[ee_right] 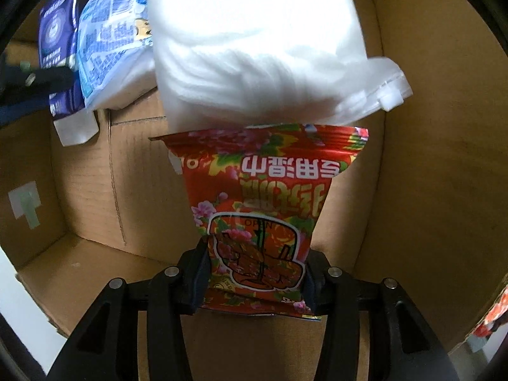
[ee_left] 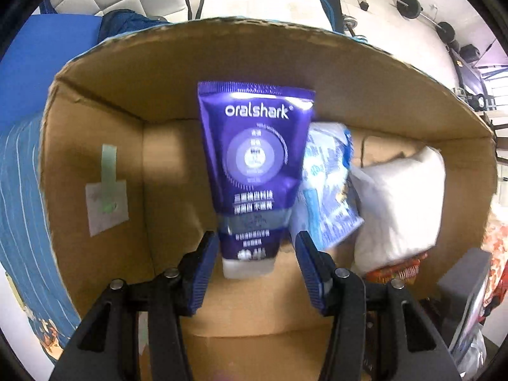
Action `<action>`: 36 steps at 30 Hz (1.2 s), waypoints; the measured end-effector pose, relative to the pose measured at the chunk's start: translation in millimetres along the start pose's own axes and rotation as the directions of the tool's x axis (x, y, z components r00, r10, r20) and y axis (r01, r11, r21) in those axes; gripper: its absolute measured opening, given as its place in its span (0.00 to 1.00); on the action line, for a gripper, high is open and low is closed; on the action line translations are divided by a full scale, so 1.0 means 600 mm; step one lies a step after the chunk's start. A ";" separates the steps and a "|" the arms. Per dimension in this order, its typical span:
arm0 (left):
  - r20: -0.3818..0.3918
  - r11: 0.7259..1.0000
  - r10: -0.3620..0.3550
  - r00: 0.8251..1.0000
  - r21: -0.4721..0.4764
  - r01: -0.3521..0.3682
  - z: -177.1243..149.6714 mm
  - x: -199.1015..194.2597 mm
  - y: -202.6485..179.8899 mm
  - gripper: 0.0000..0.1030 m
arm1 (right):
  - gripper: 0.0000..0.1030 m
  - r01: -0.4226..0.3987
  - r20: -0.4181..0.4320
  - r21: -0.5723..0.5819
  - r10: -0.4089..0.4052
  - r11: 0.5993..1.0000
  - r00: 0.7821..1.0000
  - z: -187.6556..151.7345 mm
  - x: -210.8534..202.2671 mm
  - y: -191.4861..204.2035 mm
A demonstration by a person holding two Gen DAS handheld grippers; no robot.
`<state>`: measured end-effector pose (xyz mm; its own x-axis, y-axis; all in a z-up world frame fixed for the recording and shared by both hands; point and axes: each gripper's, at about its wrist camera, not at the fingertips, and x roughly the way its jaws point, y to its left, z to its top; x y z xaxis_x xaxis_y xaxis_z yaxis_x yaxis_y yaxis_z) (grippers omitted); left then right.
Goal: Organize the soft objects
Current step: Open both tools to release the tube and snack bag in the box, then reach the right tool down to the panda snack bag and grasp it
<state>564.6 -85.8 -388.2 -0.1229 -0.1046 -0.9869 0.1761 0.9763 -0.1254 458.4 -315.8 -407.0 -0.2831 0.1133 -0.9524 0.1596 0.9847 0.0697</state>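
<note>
Both grippers reach into a cardboard box (ee_left: 104,120). My left gripper (ee_left: 257,254) is open, its blue pads on either side of the cap end of a purple Oralshark tube (ee_left: 254,165) with a gap on both sides. The tube stands against the back wall next to a blue-and-white soft pack (ee_left: 327,190) and a white cotton bag (ee_left: 400,203). My right gripper (ee_right: 257,273) is shut on a red floral wet-wipe pack (ee_right: 260,209), held just below the white cotton bag (ee_right: 254,44). The tube (ee_right: 58,47) and the blue-and-white pack (ee_right: 111,50) show at upper left.
The box wall (ee_right: 438,158) rises close on the right; a paper label with green tape (ee_left: 106,203) sticks to the left wall. Outside the box lie a blue striped cloth (ee_left: 19,206) and a blue mat (ee_left: 41,50). Gym weights (ee_left: 409,6) stand behind.
</note>
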 end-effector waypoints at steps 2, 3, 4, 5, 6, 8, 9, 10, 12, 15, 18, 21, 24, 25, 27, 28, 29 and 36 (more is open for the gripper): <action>-0.001 1.000 -0.001 1.000 0.006 0.001 -0.017 -0.005 0.003 0.53 | 0.50 -0.020 -0.006 0.023 0.020 1.000 1.000 0.003 -0.003 -0.007; -0.003 1.000 -0.002 1.000 0.009 0.002 -0.027 -0.008 0.004 0.53 | 0.50 -0.023 -0.005 0.029 0.023 0.999 1.000 0.004 -0.004 -0.013; -0.008 1.000 -0.007 1.000 0.009 0.008 -0.037 -0.009 0.007 0.53 | 0.51 -0.023 0.000 0.034 0.023 0.999 1.000 0.005 -0.009 -0.016; -0.010 1.000 -0.013 1.000 0.006 0.013 -0.044 -0.011 0.011 0.53 | 0.52 -0.019 0.008 0.036 0.019 0.999 1.000 0.006 -0.014 -0.018; -0.014 1.000 -0.022 1.000 0.000 0.022 -0.053 -0.012 0.013 0.54 | 0.54 -0.017 0.016 0.037 0.017 0.999 1.000 0.005 -0.018 -0.024; -0.023 0.999 -0.053 0.998 -0.009 0.053 -0.073 -0.014 0.020 0.56 | 0.59 -0.020 0.030 0.030 0.019 0.999 0.999 0.004 -0.032 -0.024; -0.020 0.998 -0.059 0.998 -0.016 0.059 -0.081 -0.017 0.023 0.60 | 0.62 -0.021 0.039 0.027 0.020 0.999 0.999 0.002 -0.039 -0.023; -0.006 0.997 -0.068 0.998 -0.028 0.068 -0.094 -0.022 0.027 0.71 | 0.63 -0.022 0.050 0.024 0.021 0.999 0.999 0.006 -0.053 -0.026; 0.027 0.995 -0.090 0.996 -0.045 0.091 -0.115 -0.036 0.034 0.83 | 0.64 -0.026 0.075 0.015 0.025 1.000 0.997 0.002 -0.072 -0.025; 0.076 0.992 -0.108 0.991 -0.055 0.113 -0.151 -0.064 0.039 0.88 | 0.72 -0.005 0.125 0.003 0.004 1.000 0.992 -0.008 -0.108 -0.026; 0.133 0.990 -0.113 0.985 -0.063 0.122 -0.180 -0.091 0.034 0.89 | 0.73 0.006 0.176 -0.006 -0.004 1.000 0.984 -0.021 -0.138 -0.030; 0.196 0.993 -0.096 0.976 -0.053 0.108 -0.191 -0.122 0.033 0.92 | 0.90 -0.004 0.219 -0.001 0.004 1.000 0.976 -0.036 -0.172 -0.031; 0.253 0.995 -0.088 0.964 -0.033 0.099 -0.212 -0.155 0.030 0.93 | 0.93 -0.014 0.275 0.003 0.013 1.000 0.961 -0.078 -0.197 -0.034; 0.265 0.995 -0.084 0.961 -0.027 0.094 -0.218 -0.164 0.030 0.93 | 0.95 -0.020 0.289 0.004 0.019 1.000 0.957 -0.083 -0.206 -0.035; 0.298 0.997 -0.070 0.952 -0.014 0.078 -0.233 -0.177 0.022 0.93 | 1.00 -0.032 0.322 0.007 0.028 0.999 0.946 -0.108 -0.220 -0.033; 0.317 0.998 -0.061 0.947 -0.006 0.066 -0.242 -0.185 0.019 0.93 | 1.00 -0.041 0.334 0.006 0.037 0.999 0.942 -0.115 -0.220 -0.034; 0.335 0.998 -0.052 0.941 -0.002 0.056 -0.250 -0.192 0.017 0.93 | 1.00 -0.052 0.353 0.006 0.047 0.999 0.934 -0.125 -0.232 -0.036; 0.450 1.000 0.020 0.893 -0.026 -0.010 -0.311 -0.253 0.012 0.93 | 1.00 -0.021 0.449 -0.032 0.033 0.999 0.893 -0.197 -0.255 -0.016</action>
<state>402.2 -27.9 -220.2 0.3333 -0.1589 -0.9293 0.1523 0.9818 -0.1133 388.4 -327.2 -227.0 0.1768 0.0741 -0.9815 0.1356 0.9858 0.0988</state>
